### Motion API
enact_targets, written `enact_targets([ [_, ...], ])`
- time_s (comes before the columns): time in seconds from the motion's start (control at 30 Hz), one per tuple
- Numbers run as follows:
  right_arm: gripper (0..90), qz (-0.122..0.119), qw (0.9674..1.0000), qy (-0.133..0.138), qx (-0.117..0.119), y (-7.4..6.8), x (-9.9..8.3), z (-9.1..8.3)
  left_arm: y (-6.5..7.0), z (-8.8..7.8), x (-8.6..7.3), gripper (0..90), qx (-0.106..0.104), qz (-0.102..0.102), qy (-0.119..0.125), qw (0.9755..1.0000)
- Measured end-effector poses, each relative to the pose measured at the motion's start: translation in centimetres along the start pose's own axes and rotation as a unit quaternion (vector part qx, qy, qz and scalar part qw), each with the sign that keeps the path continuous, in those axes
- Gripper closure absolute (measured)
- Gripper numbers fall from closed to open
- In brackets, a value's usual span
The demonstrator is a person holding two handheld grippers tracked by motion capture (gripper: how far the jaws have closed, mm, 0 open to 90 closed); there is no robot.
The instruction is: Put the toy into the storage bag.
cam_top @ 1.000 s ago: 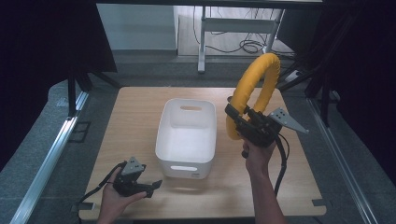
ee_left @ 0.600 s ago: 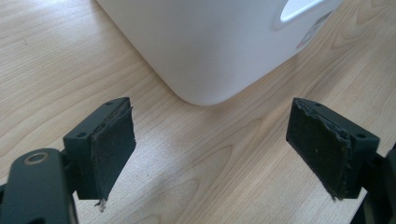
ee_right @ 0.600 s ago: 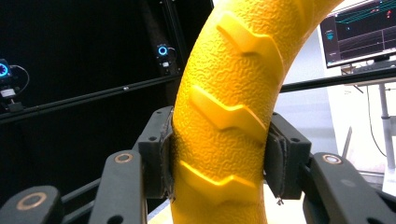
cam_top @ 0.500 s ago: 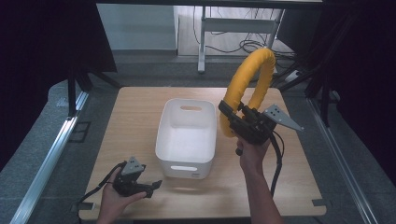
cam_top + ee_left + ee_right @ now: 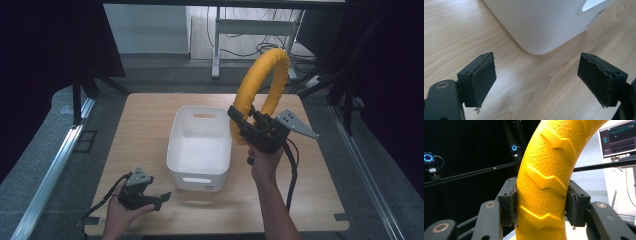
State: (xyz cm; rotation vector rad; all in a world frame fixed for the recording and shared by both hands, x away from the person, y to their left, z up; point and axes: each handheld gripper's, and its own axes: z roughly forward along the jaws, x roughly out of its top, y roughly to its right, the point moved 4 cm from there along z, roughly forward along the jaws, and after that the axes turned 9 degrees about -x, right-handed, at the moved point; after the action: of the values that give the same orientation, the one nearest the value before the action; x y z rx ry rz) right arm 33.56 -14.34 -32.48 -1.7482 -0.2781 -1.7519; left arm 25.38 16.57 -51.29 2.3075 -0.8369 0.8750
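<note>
A yellow ring (image 5: 260, 90) with a raised tread pattern is held upright in the air, just right of a white bin (image 5: 200, 150) on the wooden table. My right gripper (image 5: 246, 127) is shut on the ring's lower part; in the right gripper view its pads (image 5: 511, 202) press both sides of the yellow ring (image 5: 544, 177). My left gripper (image 5: 159, 199) rests low at the table's front left, open, with nothing between its pads (image 5: 485, 77). It faces a rounded corner of the white bin (image 5: 544, 22).
The bin is empty inside, with handle slots in its end walls. The wooden table (image 5: 145, 125) is bare to the left of the bin. Dark frame posts stand at both sides, and a cable (image 5: 292, 170) trails from the right gripper.
The right hand has carried the yellow ring left and a little up, closer to the bin's right edge. The left gripper has stayed where it was.
</note>
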Motion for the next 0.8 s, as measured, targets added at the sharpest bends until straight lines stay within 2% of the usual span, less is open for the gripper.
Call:
enact_targets([
  [0.33,50.3,-0.001,1.0,0.003,0.006,-0.9,0.1,0.7,0.1,0.2,-0.1,15.2,-0.002,0.002,-0.005,1.0],
  [0.8,50.2,-0.002,0.9997,0.009,0.025,-3.2,-0.2,2.1,0.1,0.2,-0.1,15.2,-0.003,0.0,-0.007,1.0],
])
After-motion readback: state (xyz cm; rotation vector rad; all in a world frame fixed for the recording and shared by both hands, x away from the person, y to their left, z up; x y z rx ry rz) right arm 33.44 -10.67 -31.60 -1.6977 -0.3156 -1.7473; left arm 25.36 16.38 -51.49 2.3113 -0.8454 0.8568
